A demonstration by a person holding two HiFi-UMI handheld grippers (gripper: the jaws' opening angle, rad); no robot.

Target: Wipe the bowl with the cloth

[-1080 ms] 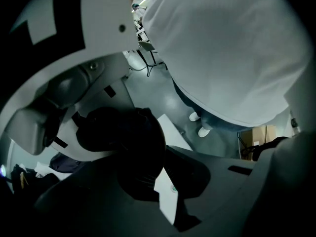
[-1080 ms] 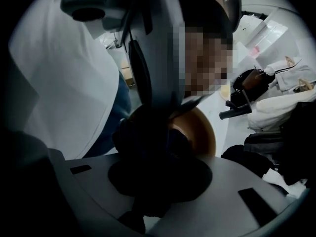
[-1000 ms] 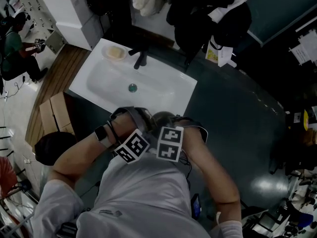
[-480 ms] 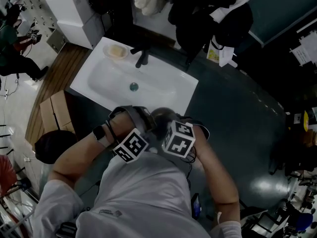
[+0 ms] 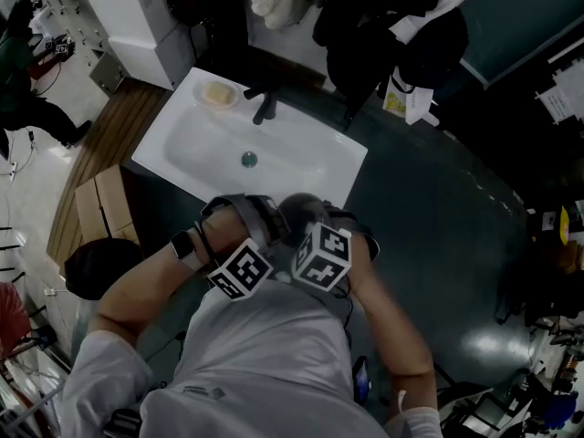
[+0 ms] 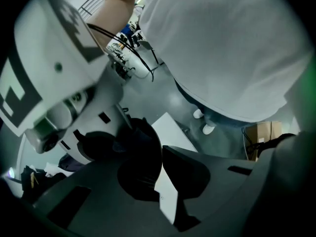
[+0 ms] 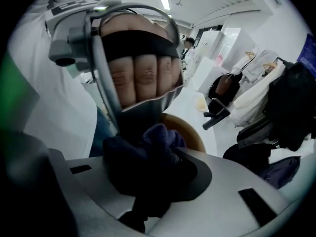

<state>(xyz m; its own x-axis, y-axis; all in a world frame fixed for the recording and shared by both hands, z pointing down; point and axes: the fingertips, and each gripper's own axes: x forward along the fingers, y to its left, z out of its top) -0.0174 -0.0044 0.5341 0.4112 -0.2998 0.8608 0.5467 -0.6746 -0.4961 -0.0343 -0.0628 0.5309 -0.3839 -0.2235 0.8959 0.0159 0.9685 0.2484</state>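
1. The person holds both tools close against the chest, at the near edge of the white sink (image 5: 205, 140).
2. The right gripper (image 7: 153, 163) has its jaws pinched on a bunched dark purple cloth (image 7: 159, 144), which bulges up out of them.
3. The cloth presses against the bowl (image 7: 193, 133), whose tan inside shows just behind it.
4. The left gripper (image 6: 148, 153) seems to be clamped on the bowl's rim. A dark curved shape sits between its jaws, but that view is dim, so I am fairly sure rather than certain.
5. From above, the bowl (image 5: 301, 210) is a greyish round between the two tool tips, just near of the sink.
6. The left hand (image 7: 143, 78) is wrapped around its tool's handle, knuckles showing.
7. At the far side of the sink stand a dark tap (image 5: 263, 108) and, to its left, a soap dish (image 5: 215, 95).
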